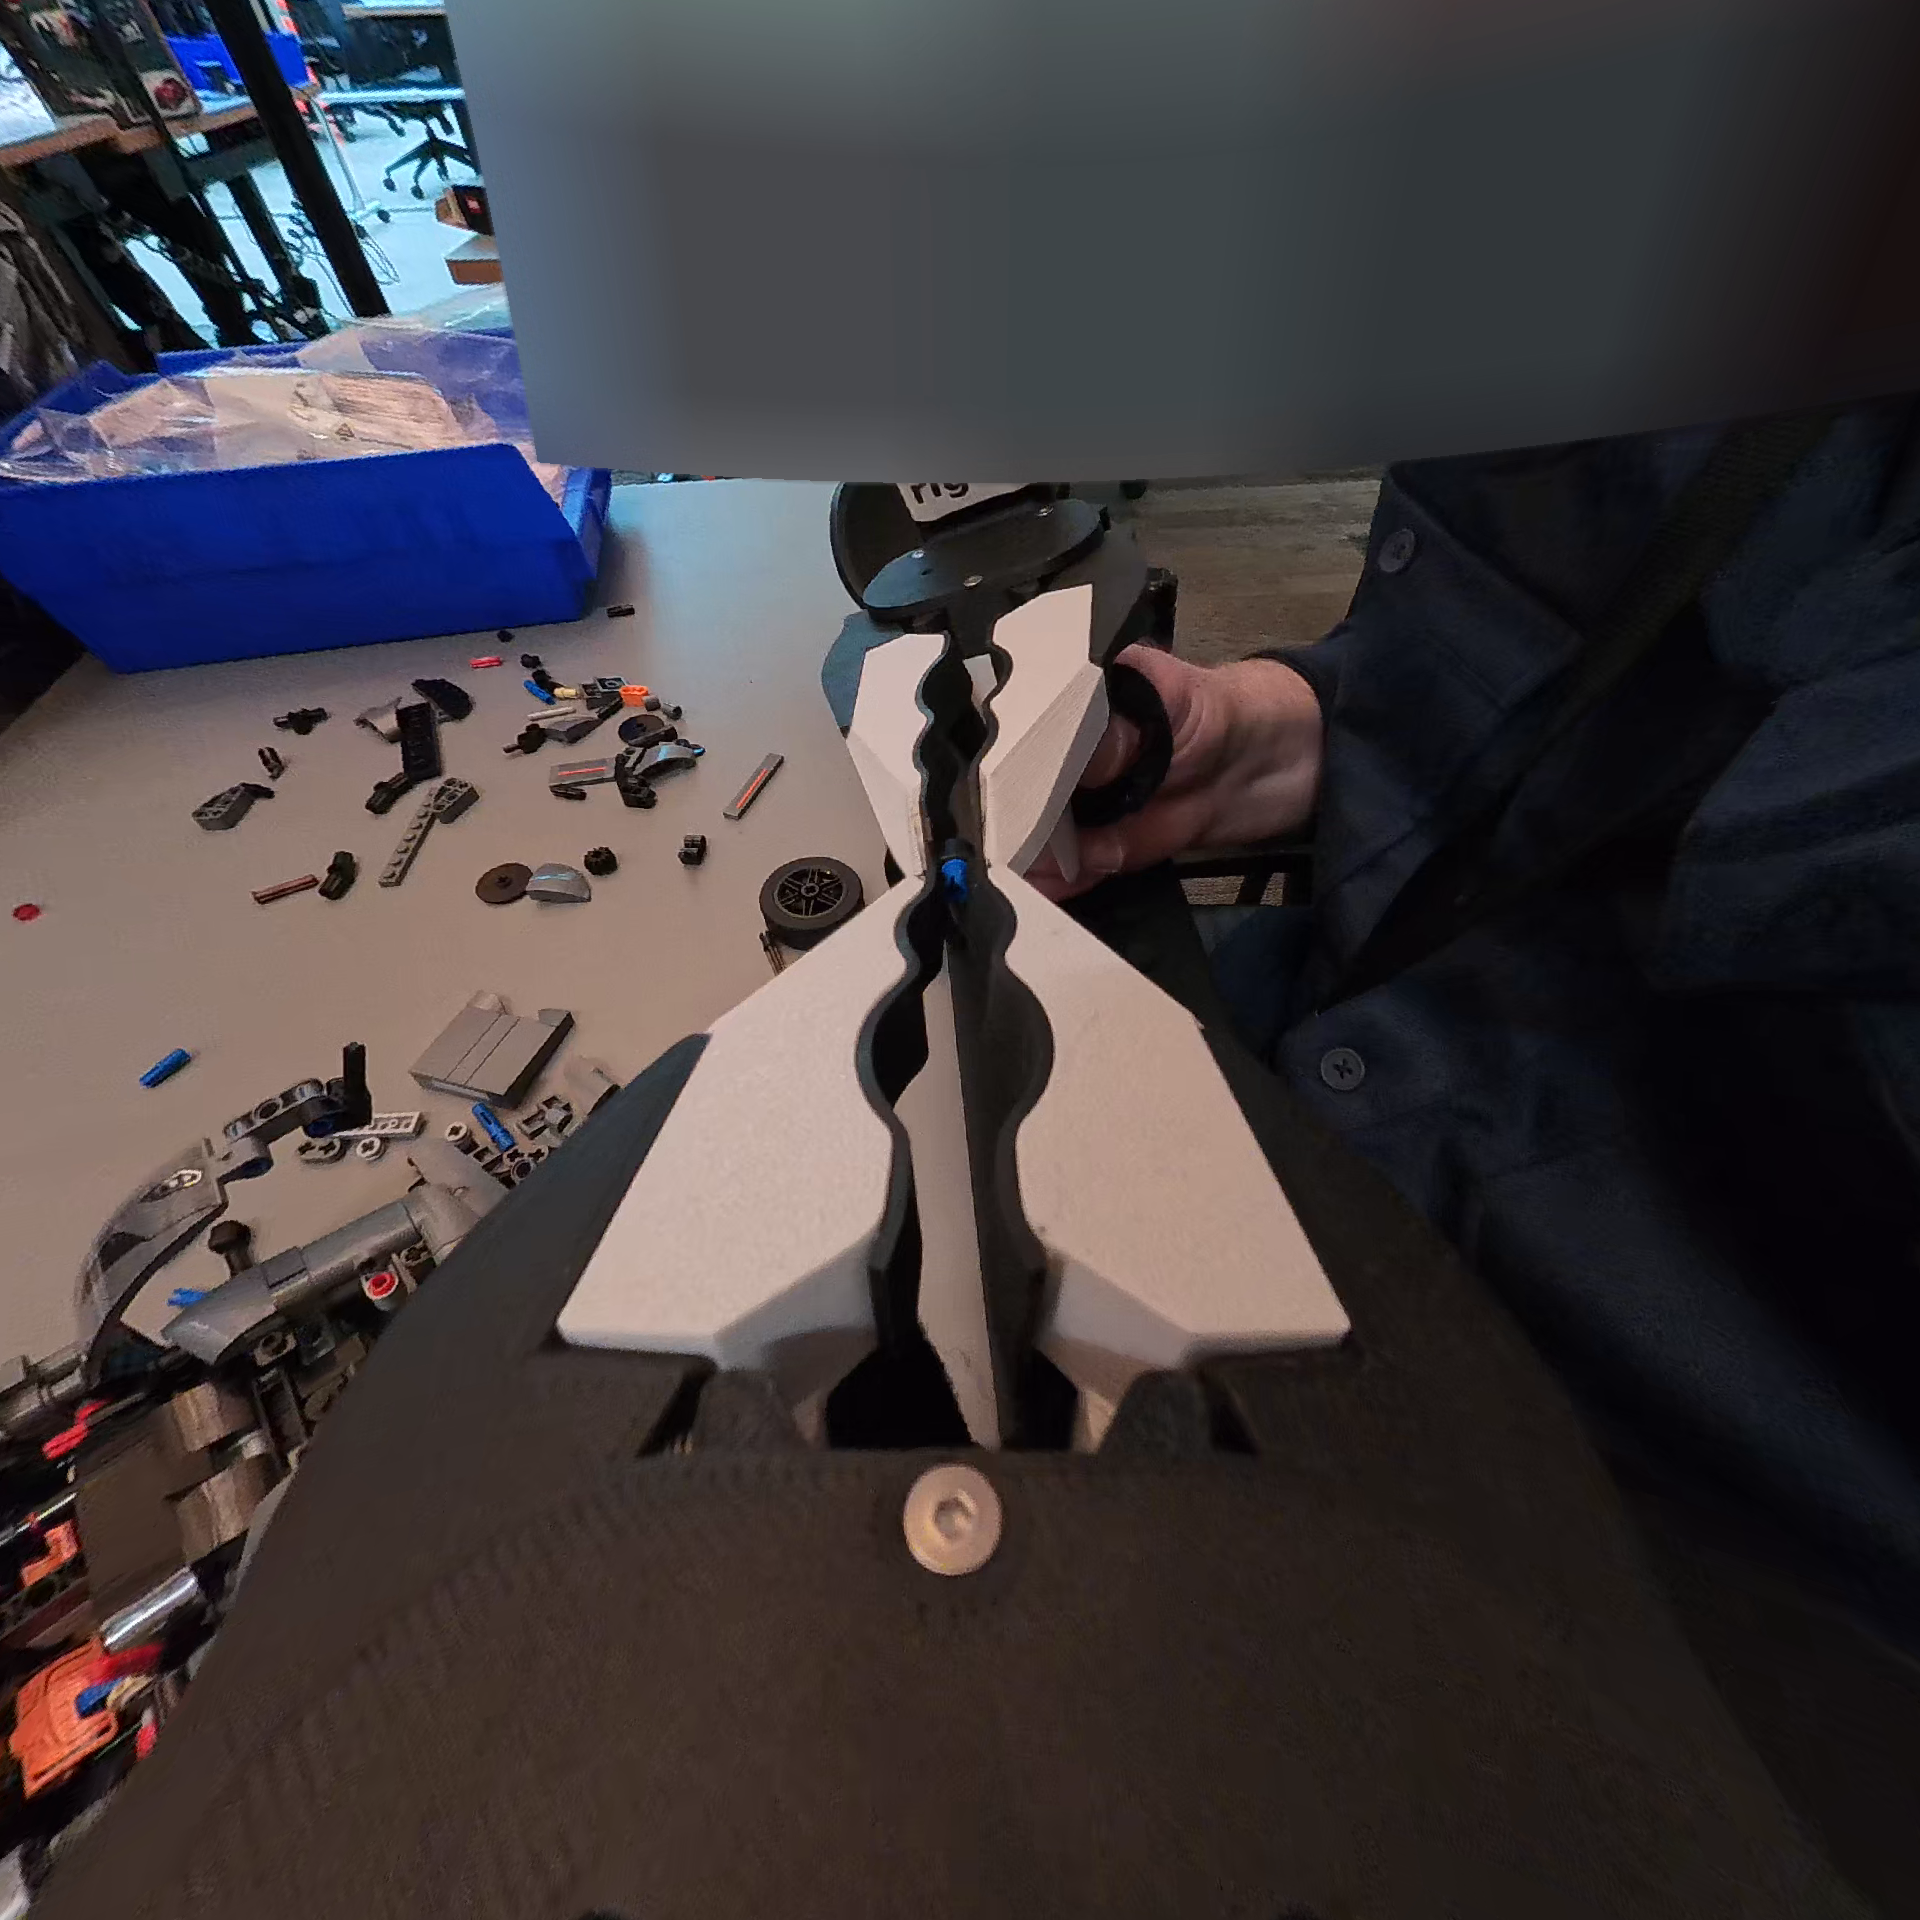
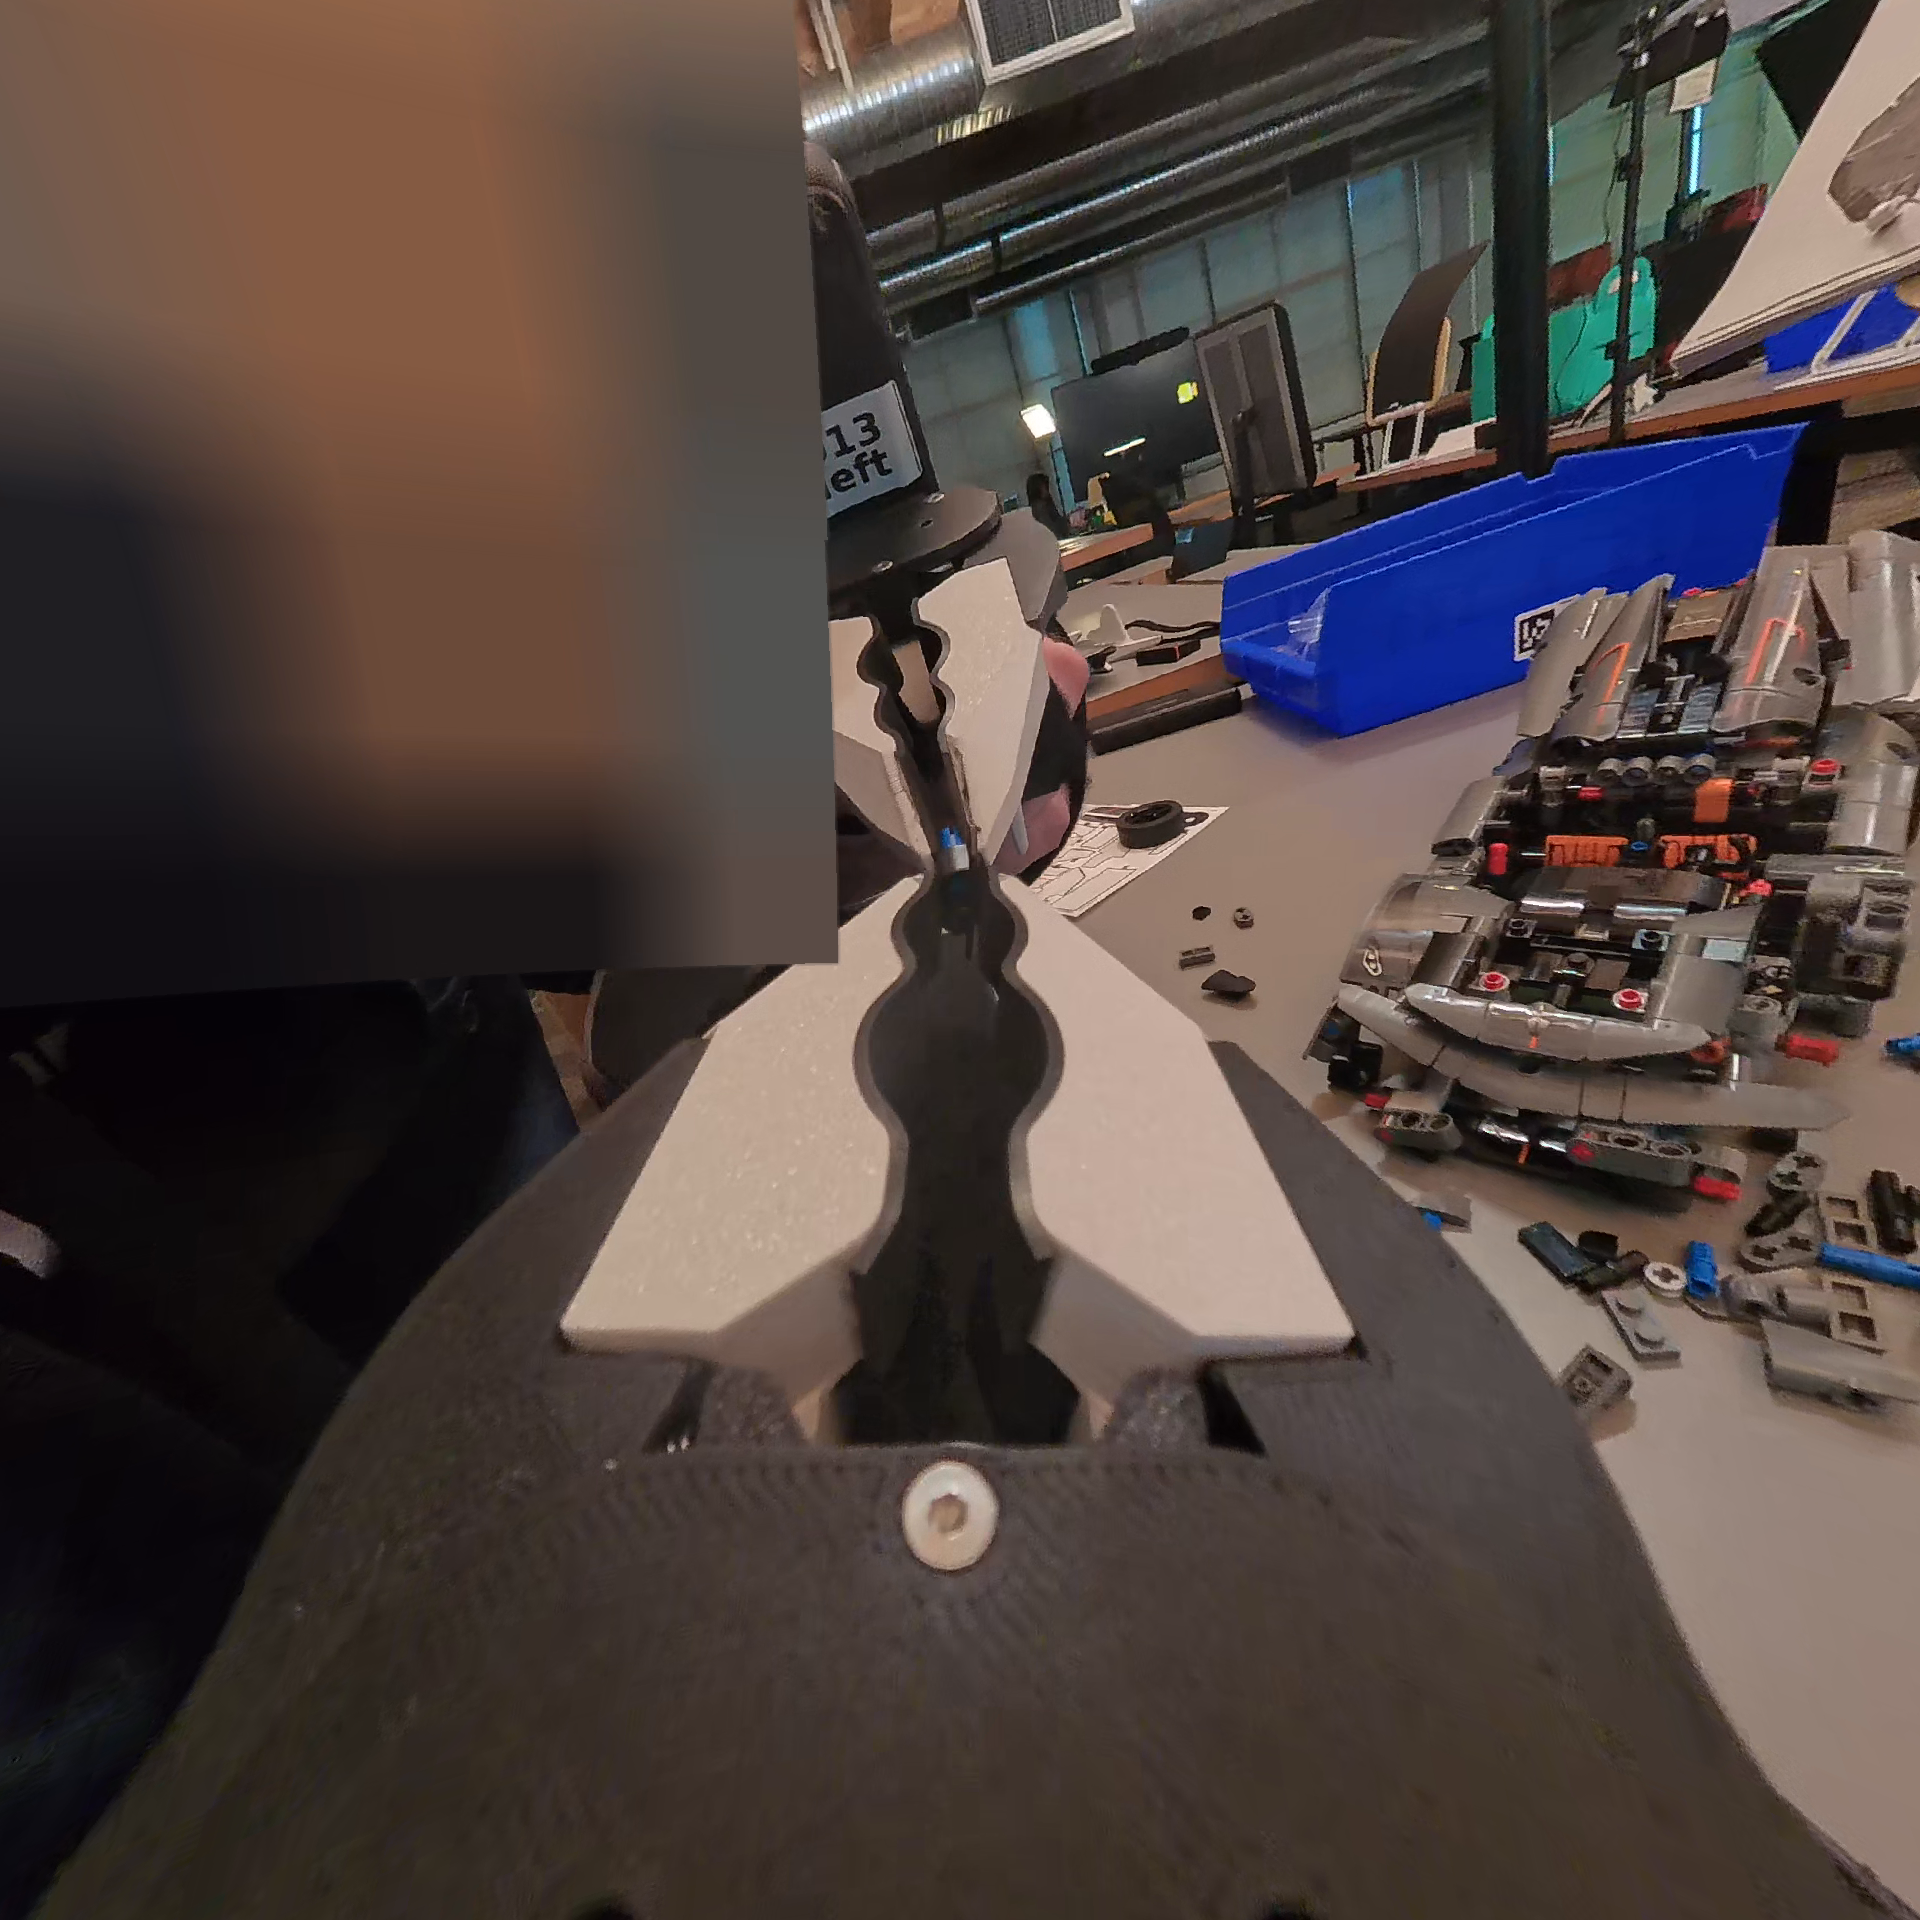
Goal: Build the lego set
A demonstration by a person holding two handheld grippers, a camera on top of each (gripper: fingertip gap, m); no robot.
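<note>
Left wrist view: the left gripper (image 1: 951, 909) is seen closed to a narrow slit, with a small dark piece pinched at its tips; what that piece is cannot be told. It is met tip to tip by the right gripper (image 1: 961, 831), likewise nearly closed, and a blue pin (image 1: 953, 875) is held where the two meet. Which claw carries the pin cannot be settled from either view. The pair is raised above the table (image 1: 727, 582), probably so that pin and piece can be lined up and pressed together without the surface in the way. In the right wrist view the part-built car model (image 2: 1621, 894) is shown lying on the table to that side, near a blue bin (image 2: 1455, 623), with loose pieces (image 1: 457, 790) scattered close by, presumably kept within reach for later steps
</note>
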